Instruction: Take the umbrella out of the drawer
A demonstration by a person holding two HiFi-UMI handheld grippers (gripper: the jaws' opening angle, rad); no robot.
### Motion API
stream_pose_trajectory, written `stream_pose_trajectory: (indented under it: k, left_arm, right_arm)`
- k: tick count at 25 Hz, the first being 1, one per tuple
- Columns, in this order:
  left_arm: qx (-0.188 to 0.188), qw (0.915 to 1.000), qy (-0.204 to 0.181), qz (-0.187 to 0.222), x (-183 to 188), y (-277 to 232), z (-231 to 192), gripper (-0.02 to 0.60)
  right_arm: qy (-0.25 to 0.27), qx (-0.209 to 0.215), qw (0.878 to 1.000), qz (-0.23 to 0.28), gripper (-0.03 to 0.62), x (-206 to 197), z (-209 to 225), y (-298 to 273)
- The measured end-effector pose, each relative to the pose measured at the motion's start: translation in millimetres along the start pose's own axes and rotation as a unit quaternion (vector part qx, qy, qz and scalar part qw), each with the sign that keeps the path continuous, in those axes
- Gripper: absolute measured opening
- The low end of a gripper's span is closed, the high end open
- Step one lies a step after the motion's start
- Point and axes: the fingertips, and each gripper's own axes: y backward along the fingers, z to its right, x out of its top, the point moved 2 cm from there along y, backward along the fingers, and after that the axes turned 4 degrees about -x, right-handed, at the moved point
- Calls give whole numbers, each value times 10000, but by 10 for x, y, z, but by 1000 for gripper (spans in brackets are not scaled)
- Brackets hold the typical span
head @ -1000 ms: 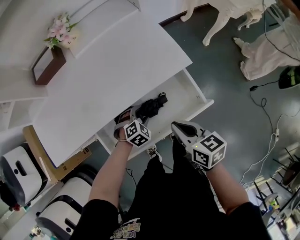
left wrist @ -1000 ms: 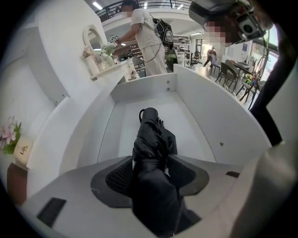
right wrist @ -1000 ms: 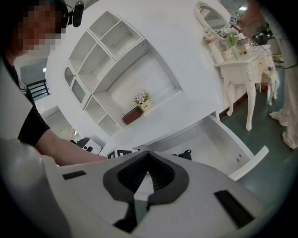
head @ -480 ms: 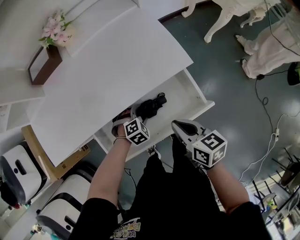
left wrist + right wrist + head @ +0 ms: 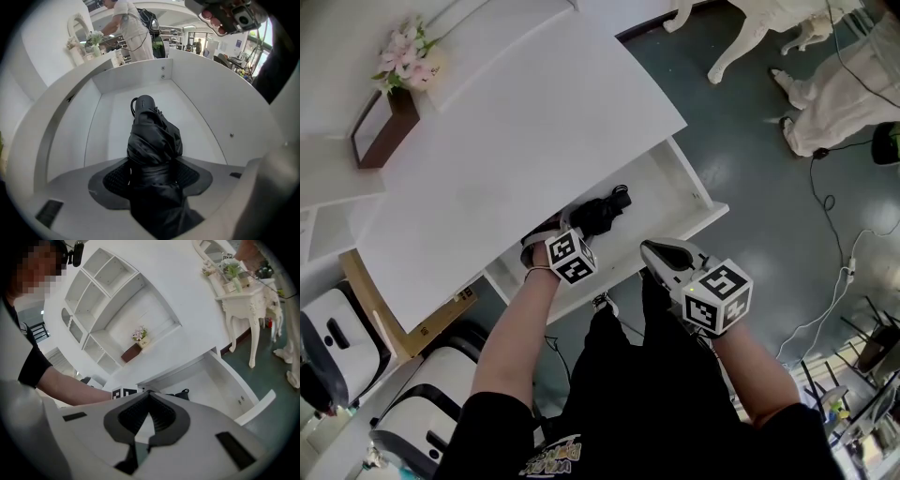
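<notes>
A black folded umbrella (image 5: 602, 212) lies in the open white drawer (image 5: 709, 208), its handle end toward the far side. My left gripper (image 5: 561, 228) points steeply down into the drawer over the umbrella's near end. In the left gripper view the umbrella (image 5: 154, 140) lies between the jaws and across one dark pad (image 5: 115, 180). The jaws have just been opening and stand wide; no squeeze shows. My right gripper (image 5: 652, 251) hovers outside the drawer front, its jaws together with nothing in them.
A white desk top (image 5: 516, 141) overhangs the drawer, with a flower pot (image 5: 408, 66) at its back. White furniture legs (image 5: 741, 37) and cables (image 5: 844, 272) lie on the floor to the right. White appliances (image 5: 337, 347) stand at lower left.
My left gripper has sunk a little into the drawer onto the umbrella's near end. The umbrella has not moved. The right gripper has stayed where it was.
</notes>
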Motion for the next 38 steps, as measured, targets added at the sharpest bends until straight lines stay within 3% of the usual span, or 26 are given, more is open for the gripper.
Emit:
stream_pose_trajectory:
  k: [10, 17, 29, 38]
  left_arm:
    - [54, 10000, -18, -47, 25, 31, 75, 256]
    - [23, 9996, -273, 52, 15, 112, 290, 255]
    - [440, 9944, 332, 902, 176, 761, 270, 253]
    - [779, 9753, 996, 1812, 268, 1476, 320, 253]
  right_arm:
    - [-38, -27, 10000, 28, 2, 37, -20, 2]
    - [-20, -90, 9999, 103, 2, 53, -73, 46]
    - [44, -120, 9994, 333, 2, 88, -299, 111]
    - [177, -174, 9981, 565, 2, 93, -572, 228]
